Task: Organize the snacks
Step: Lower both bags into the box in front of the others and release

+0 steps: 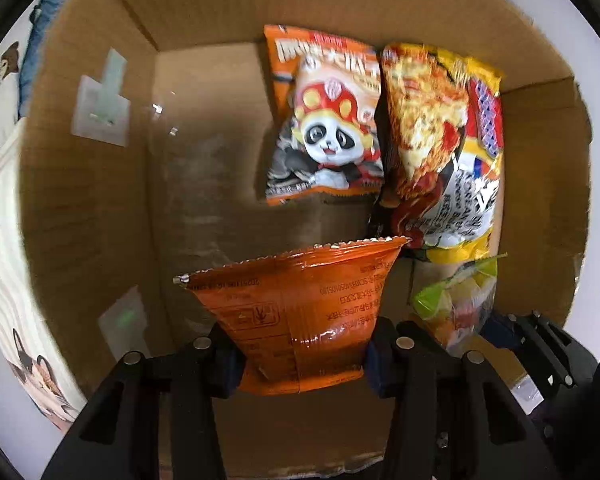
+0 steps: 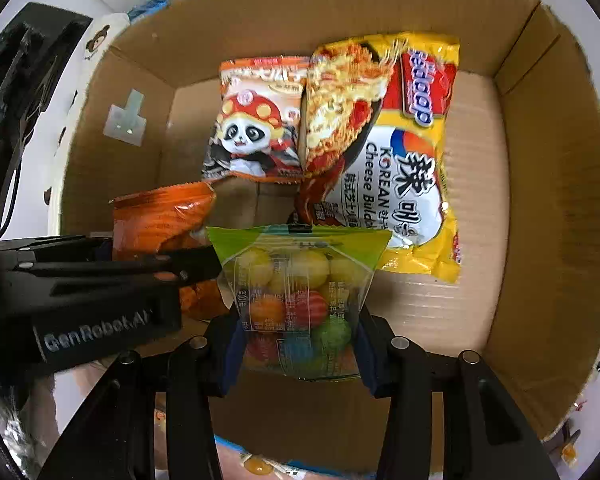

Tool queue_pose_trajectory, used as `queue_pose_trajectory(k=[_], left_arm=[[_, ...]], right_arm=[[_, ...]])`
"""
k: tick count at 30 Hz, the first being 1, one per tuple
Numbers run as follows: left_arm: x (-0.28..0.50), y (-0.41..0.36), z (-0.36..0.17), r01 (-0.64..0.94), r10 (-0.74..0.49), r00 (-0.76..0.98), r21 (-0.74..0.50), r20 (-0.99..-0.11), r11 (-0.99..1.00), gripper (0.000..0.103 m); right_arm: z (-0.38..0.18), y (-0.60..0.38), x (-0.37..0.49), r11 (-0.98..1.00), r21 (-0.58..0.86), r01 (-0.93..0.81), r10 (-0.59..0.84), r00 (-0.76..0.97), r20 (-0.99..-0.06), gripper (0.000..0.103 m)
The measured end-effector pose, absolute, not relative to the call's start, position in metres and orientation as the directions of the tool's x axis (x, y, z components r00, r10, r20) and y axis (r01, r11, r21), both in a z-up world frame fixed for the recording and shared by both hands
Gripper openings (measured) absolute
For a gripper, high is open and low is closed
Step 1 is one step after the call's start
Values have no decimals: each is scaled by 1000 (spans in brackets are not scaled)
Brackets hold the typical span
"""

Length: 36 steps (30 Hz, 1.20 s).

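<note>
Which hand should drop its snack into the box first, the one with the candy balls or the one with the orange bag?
Probably the left. Its tool holds the orange bag over bare box floor, while the right's candy bag hangs close to the yellow noodle packet.

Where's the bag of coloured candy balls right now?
The candy bag is clamped in the right gripper, hanging over the cardboard box, just in front of the yellow noodle packet and right of the orange packet.
</note>
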<state>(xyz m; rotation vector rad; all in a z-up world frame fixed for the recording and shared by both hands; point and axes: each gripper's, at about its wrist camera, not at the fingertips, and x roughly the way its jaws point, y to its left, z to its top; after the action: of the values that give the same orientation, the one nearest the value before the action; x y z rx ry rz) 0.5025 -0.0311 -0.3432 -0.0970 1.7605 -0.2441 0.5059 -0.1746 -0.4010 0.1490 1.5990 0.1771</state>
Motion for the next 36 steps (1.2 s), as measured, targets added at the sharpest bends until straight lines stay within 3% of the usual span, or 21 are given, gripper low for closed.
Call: queue_pose_trajectory(k=[5, 7, 8, 9, 10, 11, 13, 24, 36], left_arm=[[493, -31, -363, 61, -173, -238, -193, -956, 979, 45], [490, -28, -369, 45, -185, -246, -201, -952, 978, 48], [488, -25, -370, 30, -194, -242, -207, -951, 978, 53], [488, -25, -372, 27, -190, -241, -203, -952, 979, 60], [486, -23, -371, 31, -180, -238, -192, -955, 981, 73], [485, -22, -369, 38, -174, -226, -187, -958, 982, 83], [486, -19, -366, 36, -184, -215, -196, -959, 980, 90], [459, -10, -296, 25, -232, -23, -233, -972, 972, 91], [401, 4, -202, 80, -143, 300, -125, -943, 989, 91]], right_arm=[[-419, -175, 508, 978, 210, -14, 208, -108, -972, 53], [-424, -175, 510, 983, 185, -19, 182, -116, -976, 70], [-424, -176, 511, 984, 179, -16, 176, -119, -977, 84], [-424, -177, 511, 982, 191, -11, 188, -118, -975, 91], [-423, -180, 511, 982, 188, -2, 186, -116, -976, 93], [-423, -182, 512, 983, 182, -1, 180, -114, -977, 93], [-421, -188, 512, 982, 186, 8, 186, -109, -976, 94], [-375, -210, 505, 987, 159, 16, 159, 11, -987, 97], [-298, -216, 445, 994, 101, 52, 88, 210, -974, 97]])
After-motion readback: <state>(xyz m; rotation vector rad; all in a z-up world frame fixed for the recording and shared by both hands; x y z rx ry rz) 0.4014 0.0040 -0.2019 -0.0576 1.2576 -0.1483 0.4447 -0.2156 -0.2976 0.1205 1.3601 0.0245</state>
